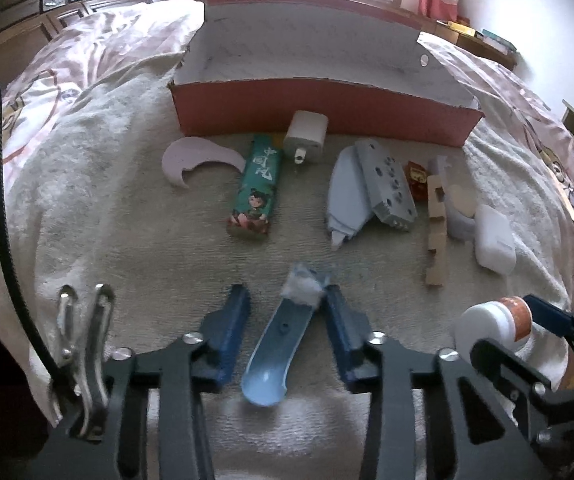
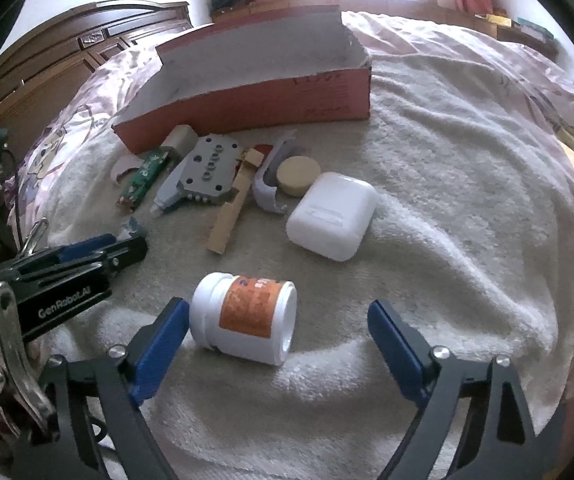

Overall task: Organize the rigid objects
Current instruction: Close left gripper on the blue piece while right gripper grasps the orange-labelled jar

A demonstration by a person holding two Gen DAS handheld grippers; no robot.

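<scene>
The left gripper [image 1: 285,300] is spread, with a blue spoon [image 1: 275,356] lying between its fingers on the towel [image 1: 127,220]; a fuzzy white tuft at the spoon's far end touches the right finger [image 1: 337,320], but the left finger stands apart from the spoon. The right gripper [image 2: 279,320] is spread wide around a white bottle [image 2: 247,322] lying on its side, its left finger [image 2: 163,340] touching the cap end.

Just beyond the bottle sits a white case [image 2: 333,216]. Further on lie a cardboard strip [image 2: 233,206], a grey holder with a tan disc [image 2: 299,176], a grey block [image 2: 209,170] over a pale blue piece [image 1: 345,196], a green pack [image 1: 257,192], a pink crescent [image 1: 195,158] and a white charger [image 1: 305,136].

Farthest, the open red box [image 1: 327,114] stands on the towel, the charger touching its near wall.
</scene>
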